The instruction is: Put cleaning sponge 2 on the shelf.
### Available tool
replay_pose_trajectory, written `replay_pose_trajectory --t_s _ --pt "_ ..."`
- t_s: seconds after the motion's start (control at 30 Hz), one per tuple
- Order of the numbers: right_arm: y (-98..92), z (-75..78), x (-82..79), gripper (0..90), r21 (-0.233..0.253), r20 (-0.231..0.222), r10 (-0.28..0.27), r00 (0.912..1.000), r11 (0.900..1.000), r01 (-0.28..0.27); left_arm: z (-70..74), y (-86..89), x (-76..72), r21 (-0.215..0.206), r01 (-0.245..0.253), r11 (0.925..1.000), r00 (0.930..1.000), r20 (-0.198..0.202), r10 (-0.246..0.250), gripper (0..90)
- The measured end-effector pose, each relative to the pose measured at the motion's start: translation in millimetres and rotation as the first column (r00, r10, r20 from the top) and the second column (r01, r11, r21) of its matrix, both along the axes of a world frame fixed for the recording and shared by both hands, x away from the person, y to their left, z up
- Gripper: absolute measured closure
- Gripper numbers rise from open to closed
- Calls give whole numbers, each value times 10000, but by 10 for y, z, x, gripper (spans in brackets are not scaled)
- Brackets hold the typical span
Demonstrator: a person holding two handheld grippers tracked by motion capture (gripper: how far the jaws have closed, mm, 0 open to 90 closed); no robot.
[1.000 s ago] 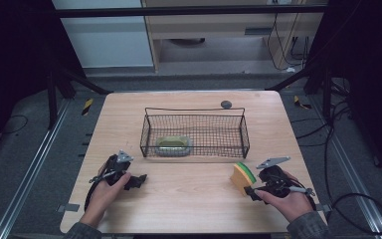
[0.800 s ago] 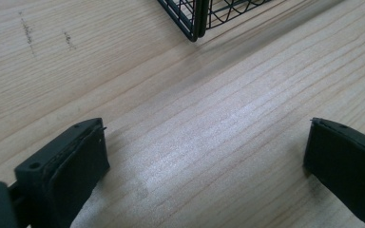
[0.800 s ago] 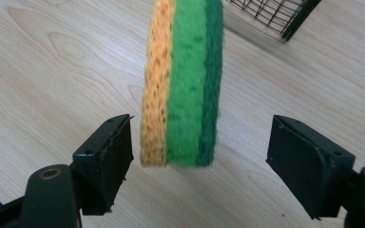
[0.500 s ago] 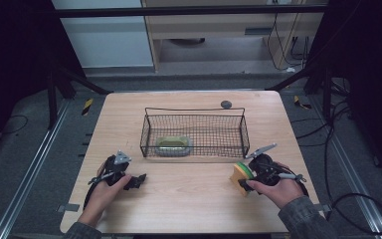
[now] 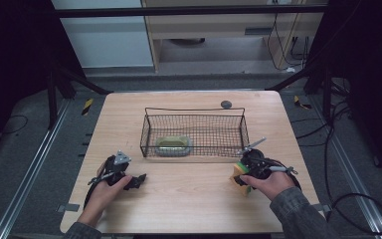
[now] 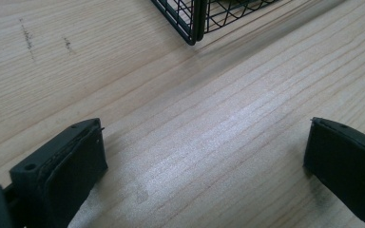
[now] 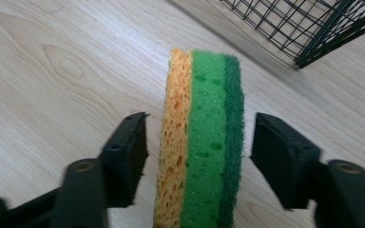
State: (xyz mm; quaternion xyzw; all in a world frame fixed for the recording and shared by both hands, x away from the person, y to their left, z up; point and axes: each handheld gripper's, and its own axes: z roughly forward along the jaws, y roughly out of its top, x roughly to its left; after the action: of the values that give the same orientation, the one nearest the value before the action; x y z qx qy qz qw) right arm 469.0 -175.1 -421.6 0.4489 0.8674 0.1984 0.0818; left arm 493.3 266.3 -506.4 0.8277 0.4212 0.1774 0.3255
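One sponge (image 7: 200, 137), wire basket (image 5: 194, 132) just beyond

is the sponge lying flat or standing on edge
On edge: the sponge stands on the table with its orange, green and dark green layers side by side, between the right gripper's open fingers.

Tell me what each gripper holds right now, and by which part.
Nothing is held. The right gripper has its jaws open on either side of the sponge, which stands on edge, with gaps on both faces. The left gripper is open over bare table.
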Motion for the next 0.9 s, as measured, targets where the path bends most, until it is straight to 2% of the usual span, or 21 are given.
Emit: replay_pose_trajectory --t_s 0.1,0.13,0.37,0.47,0.57,0.8,0.9 --pt "-8 22 10 623 58 -82 130 9999 9999 -130 0 0 0 1 3 10000 10000 -1 -3 0" --pt "-14 32 10 634 60 -65 145 9999 9999 -145 0 0 0 1 -2 10000 10000 6 2 0" --pt "-145 179 10 640 135 414 385 9984 9991 -390 0 4 1 18 34 10000 10000 30 -34 0" --pt "-235 231 25 640 62 601 416 9973 9991 -420 -2 6 1 2 58 10000 10000 41 -58 0" --pt "-352 279 57 640 -246 741 411 9964 9989 -394 -2 7 0 2 61 10000 10000 46 -61 0" --pt "-624 400 207 642 -365 1171 112 9931 9993 -70 -2 -3 -1 -14 -37 10000 10000 32 37 0" --pt "-697 491 312 642 -452 1501 -6 9887 9989 75 -9 1 1 -63 34 10000 9999 100 -34 0"
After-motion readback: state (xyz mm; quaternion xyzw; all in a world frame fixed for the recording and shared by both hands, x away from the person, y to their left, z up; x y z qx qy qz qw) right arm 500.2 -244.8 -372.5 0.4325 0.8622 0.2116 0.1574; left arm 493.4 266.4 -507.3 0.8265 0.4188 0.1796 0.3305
